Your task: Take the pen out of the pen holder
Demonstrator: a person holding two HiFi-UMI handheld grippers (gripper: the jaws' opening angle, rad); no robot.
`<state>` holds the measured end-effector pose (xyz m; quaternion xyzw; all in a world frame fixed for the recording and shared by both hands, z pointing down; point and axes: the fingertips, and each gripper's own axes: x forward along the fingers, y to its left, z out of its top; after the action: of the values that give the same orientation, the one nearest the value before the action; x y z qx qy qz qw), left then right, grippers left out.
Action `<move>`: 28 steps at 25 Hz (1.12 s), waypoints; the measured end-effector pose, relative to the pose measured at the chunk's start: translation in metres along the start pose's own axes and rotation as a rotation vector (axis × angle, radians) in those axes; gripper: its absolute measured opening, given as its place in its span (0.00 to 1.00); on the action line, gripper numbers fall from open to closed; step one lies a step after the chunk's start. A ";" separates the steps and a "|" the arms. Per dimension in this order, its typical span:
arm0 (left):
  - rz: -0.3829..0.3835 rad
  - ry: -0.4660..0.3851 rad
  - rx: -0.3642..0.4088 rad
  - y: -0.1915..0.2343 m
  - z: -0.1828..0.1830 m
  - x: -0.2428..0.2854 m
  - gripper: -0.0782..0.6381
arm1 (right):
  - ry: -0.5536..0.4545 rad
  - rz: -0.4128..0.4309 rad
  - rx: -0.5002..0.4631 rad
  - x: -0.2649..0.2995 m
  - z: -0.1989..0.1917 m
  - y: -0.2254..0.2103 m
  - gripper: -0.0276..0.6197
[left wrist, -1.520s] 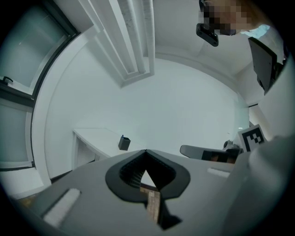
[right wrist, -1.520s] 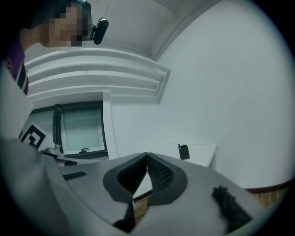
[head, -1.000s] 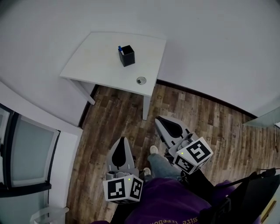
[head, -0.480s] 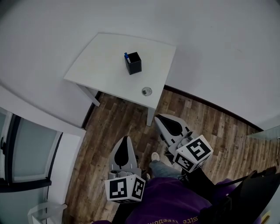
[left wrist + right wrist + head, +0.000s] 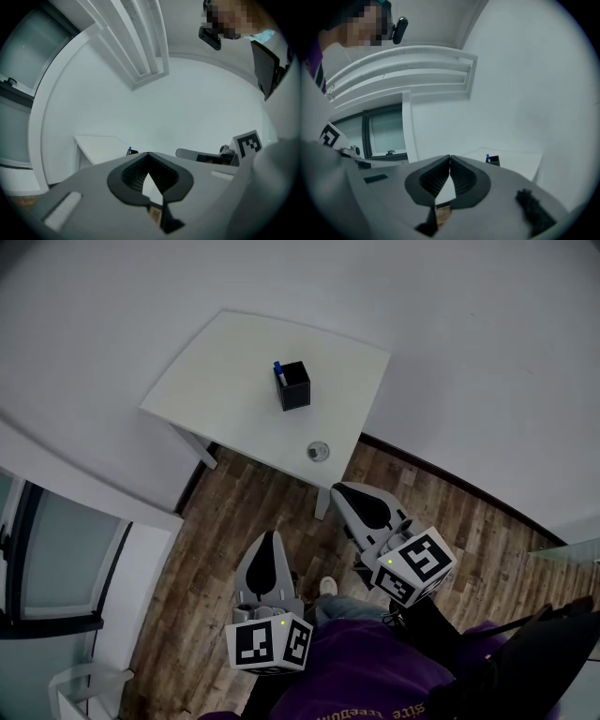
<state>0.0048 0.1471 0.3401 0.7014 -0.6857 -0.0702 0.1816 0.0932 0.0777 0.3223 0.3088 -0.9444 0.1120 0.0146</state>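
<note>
Ahead of me: white desk (image 5: 225, 381) tucked into a corner of plain white walls (image 5: 487, 343). Dark wood-plank floor (image 5: 244, 512). Frosted window (image 5: 66, 559) with dark frame on my left. Light is even.

white table (image 5: 216, 381) in the corner, black pen holder (image 5: 294, 386) sitting mid-table with a blue-capped pen (image 5: 279, 370) sticking up in it. left gripper (image 5: 269, 542) and right gripper (image 5: 349, 498) both hang over the wood floor (image 5: 234, 512), well apart from the holder, jaws together, nothing in them.
</note>
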 end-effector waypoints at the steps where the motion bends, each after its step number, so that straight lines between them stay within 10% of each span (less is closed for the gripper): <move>1: 0.003 0.000 -0.002 0.000 0.000 0.003 0.12 | 0.002 0.003 0.000 0.002 0.000 -0.003 0.06; 28: -0.052 0.016 0.007 0.091 0.051 0.146 0.12 | 0.028 -0.030 0.002 0.164 0.010 -0.058 0.06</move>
<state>-0.0904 -0.0043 0.3469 0.7200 -0.6661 -0.0667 0.1828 -0.0052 -0.0654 0.3401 0.3215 -0.9392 0.1169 0.0293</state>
